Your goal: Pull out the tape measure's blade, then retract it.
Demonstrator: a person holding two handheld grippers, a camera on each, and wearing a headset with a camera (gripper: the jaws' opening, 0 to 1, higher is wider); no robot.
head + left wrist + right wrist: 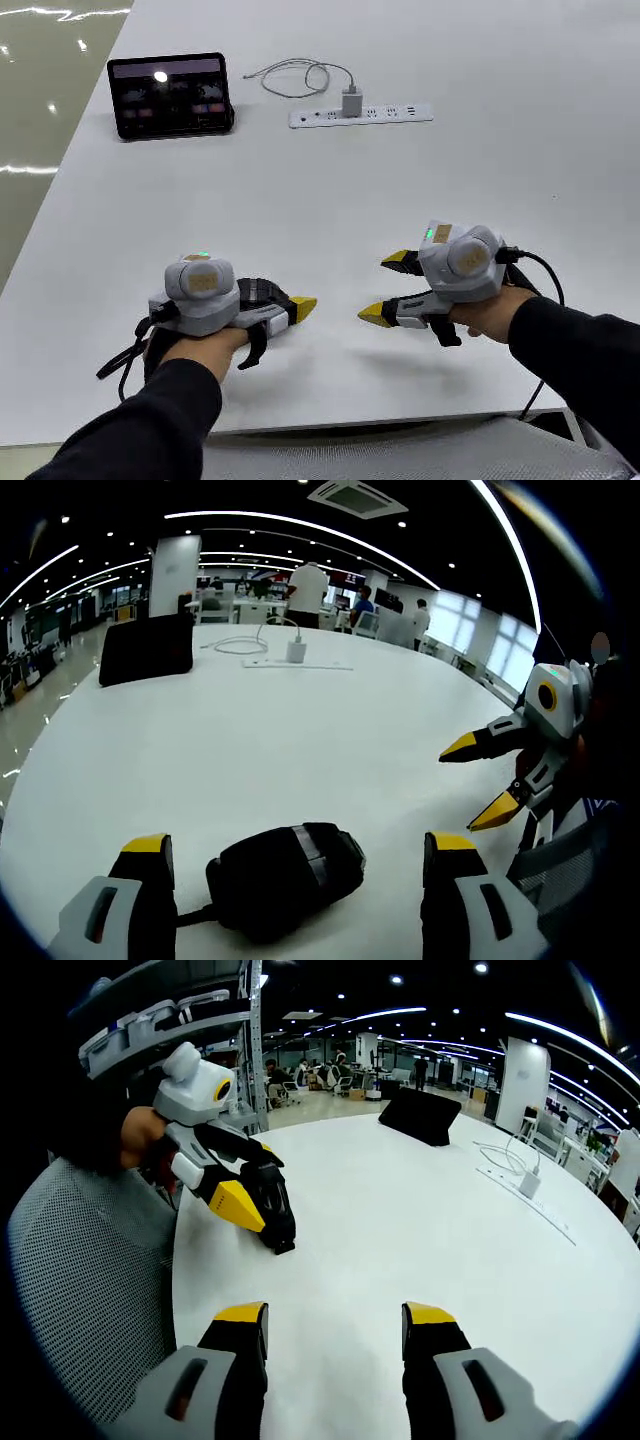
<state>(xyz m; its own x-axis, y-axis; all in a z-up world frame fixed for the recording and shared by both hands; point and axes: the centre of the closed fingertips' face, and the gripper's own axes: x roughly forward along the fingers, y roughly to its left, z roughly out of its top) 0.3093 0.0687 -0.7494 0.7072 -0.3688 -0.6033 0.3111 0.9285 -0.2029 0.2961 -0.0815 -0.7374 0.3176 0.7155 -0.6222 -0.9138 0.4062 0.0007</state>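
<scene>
The black tape measure (256, 293) lies on the white table (330, 190), between the jaws of my left gripper (290, 300). In the left gripper view the tape measure (288, 875) sits in the gap of my left gripper (300, 845), whose jaws stand wide on either side without touching it; no blade is out. My right gripper (388, 287) hovers open a short way to the right, its yellow tips pointing at the left one, with nothing between its fingers. It enters the left gripper view as well (480, 780). From the right gripper (335, 1315) I see the left gripper (245, 1200) beside the tape measure (272, 1210).
A dark tablet (170, 95) stands at the far left of the table. A white power strip (360, 115) with a charger and looped cable (300, 78) lies beyond the middle. The table's near edge (380, 420) runs just under my hands. A mesh chair (90, 1290) is behind.
</scene>
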